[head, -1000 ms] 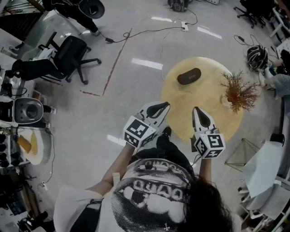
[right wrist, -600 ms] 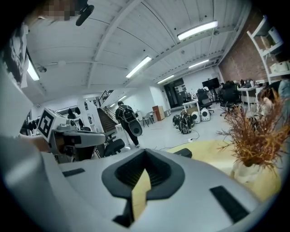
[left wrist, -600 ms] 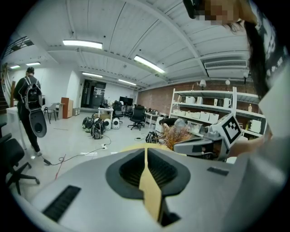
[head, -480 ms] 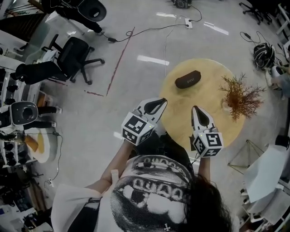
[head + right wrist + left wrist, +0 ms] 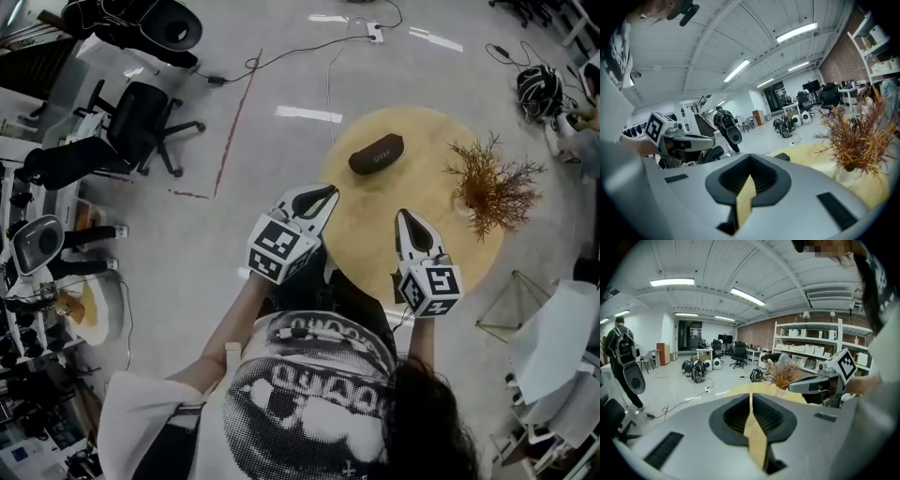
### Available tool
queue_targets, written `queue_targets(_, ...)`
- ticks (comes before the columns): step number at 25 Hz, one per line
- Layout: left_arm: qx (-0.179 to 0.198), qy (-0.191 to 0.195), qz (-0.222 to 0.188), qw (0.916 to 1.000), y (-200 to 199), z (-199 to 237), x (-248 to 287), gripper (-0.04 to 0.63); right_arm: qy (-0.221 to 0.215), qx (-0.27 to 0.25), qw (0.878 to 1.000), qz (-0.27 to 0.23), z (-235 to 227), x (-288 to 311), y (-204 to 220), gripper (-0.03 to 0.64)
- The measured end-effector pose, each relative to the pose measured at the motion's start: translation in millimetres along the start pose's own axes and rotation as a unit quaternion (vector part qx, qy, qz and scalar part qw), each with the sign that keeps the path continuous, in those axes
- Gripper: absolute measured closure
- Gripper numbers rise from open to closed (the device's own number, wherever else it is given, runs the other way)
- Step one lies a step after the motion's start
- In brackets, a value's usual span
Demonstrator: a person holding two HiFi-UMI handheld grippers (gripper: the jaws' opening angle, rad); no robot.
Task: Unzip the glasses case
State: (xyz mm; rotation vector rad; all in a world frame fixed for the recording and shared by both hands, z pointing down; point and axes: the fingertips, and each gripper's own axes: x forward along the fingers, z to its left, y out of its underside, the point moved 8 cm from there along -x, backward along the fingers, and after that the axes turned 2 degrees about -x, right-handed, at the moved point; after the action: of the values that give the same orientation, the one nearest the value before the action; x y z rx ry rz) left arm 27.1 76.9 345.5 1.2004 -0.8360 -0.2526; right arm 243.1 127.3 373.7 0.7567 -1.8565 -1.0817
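Note:
In the head view, the dark oval glasses case (image 5: 376, 153) lies zipped on the far left part of the round wooden table (image 5: 375, 230). My left gripper (image 5: 329, 193) hangs over the table's near left edge, jaws together and empty, a good way short of the case. My right gripper (image 5: 403, 217) is over the table's near middle, also shut and empty. In the right gripper view, a dark end of the case (image 5: 783, 156) peeks past the shut jaw tips (image 5: 750, 157), and the left gripper (image 5: 679, 138) shows at left. The left gripper view hides the case behind its jaws (image 5: 751, 395).
A dried brown plant in a white pot (image 5: 490, 190) stands on the table's right side. Office chairs (image 5: 141, 111) and floor cables (image 5: 281, 66) lie to the left and beyond. Shelving (image 5: 820, 341) and a person with a backpack (image 5: 618, 348) are further off.
Both grippers have moved forward and slightly down, from the person's front to over the table's near edge. Their jaws have stayed together. The case has not been touched.

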Motion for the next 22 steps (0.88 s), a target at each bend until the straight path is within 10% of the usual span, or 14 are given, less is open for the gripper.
queue_targets(12,0.051,0.078,0.069,0.9932,15.2,61.6,52.8,0.571,0.047,-0.018,0.999,0.022,-3.8,46.4,-7.0,0.617)
queue_targets(22,0.13,0.182,0.159,0.9616,55.9,107.3,116.1,0.569,0.059,-0.178,0.976,0.114,-9.5,104.4,-6.9,0.595)
